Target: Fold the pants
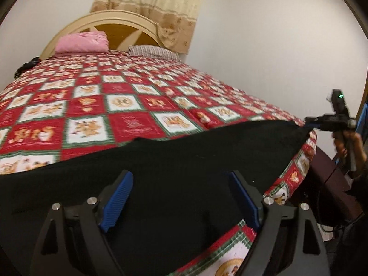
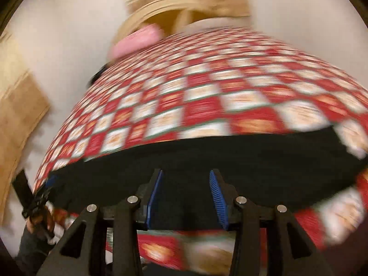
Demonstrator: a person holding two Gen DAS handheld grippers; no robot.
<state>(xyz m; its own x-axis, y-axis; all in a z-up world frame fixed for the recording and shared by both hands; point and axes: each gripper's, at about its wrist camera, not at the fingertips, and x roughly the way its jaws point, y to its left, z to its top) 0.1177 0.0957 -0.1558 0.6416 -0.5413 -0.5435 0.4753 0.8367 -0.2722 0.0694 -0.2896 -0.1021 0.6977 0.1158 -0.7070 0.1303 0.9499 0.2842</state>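
The left gripper [image 1: 179, 197] and right gripper [image 2: 186, 195], both wide and holding nothing, face the black pants [image 1: 184, 156] at 12 o'clock, their long axis running 9 to 3.

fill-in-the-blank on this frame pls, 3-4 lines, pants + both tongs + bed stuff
1. The pants lying across the near edge of the bed are ____ in colour.
2. The left tongs hover over the pants with their blue pads ____.
3. The pillow by the headboard is ____.
4. The bedspread is checked in white and ____.
The right tongs are open too.

Missing words: black; open; pink; red
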